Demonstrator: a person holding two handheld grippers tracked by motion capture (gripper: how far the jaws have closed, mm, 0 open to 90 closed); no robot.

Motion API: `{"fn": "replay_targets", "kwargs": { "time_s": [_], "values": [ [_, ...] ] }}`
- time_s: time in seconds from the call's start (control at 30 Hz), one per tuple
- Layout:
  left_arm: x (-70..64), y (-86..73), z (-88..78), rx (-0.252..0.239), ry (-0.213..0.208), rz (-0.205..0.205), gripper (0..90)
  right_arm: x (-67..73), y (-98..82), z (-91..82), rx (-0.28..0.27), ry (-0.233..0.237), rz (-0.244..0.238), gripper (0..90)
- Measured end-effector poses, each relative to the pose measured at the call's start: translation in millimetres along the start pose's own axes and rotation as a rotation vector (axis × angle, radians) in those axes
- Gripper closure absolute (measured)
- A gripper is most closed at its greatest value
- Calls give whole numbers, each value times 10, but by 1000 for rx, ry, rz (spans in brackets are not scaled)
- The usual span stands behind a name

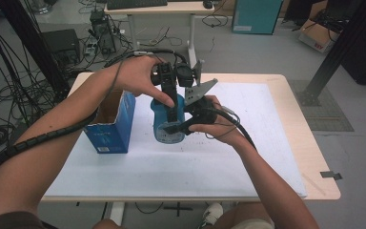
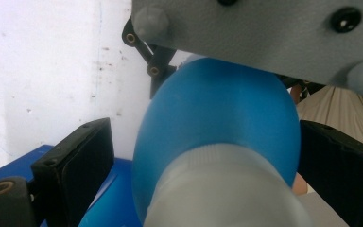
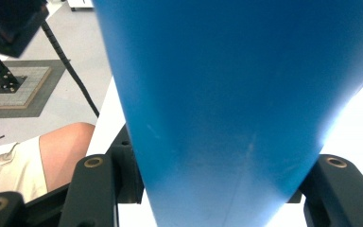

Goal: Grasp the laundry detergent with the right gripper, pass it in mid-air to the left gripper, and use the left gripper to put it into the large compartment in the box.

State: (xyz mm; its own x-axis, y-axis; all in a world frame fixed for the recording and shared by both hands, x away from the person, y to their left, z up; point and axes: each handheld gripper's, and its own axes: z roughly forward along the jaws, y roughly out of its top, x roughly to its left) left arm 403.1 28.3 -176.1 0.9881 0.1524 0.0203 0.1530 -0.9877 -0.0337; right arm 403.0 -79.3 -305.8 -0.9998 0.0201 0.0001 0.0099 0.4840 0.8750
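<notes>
A blue plastic bottle (image 1: 163, 130) with a frosted whitish cap (image 2: 227, 189) is held just above the white mat. My right gripper (image 3: 215, 163) comes in from the right and is shut on the bottle's blue body (image 3: 236, 94), one jaw pressing each side. My left gripper (image 2: 208, 137) points down over the bottle's top, its jaws on either side of the bottle. A gap shows between the left pad (image 2: 87, 156) and the bottle, so it is open. In the high view both hands meet at the bottle, with the left gripper (image 1: 173, 112) above the right gripper (image 1: 174, 129).
An open blue carton (image 1: 112, 121) stands on the mat left of the bottle. A white mat (image 1: 248, 143) covers most of the wooden table (image 1: 298, 119). The right gripper's grey plate (image 2: 264, 33) hangs close above the bottle. Cables, a desk and boxes lie beyond the far edge.
</notes>
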Motion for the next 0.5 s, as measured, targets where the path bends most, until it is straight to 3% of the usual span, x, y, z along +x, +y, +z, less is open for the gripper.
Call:
{"fn": "replay_targets", "kwargs": {
  "time_s": [0.3,0.5],
  "values": [
    [-9,17,36,-5,6,-7,120,14,-2,-16,9,2,20,425],
    [-7,18,30,-2,5,2,226,12,-3,-18,11,1,15,425]
  ]
}}
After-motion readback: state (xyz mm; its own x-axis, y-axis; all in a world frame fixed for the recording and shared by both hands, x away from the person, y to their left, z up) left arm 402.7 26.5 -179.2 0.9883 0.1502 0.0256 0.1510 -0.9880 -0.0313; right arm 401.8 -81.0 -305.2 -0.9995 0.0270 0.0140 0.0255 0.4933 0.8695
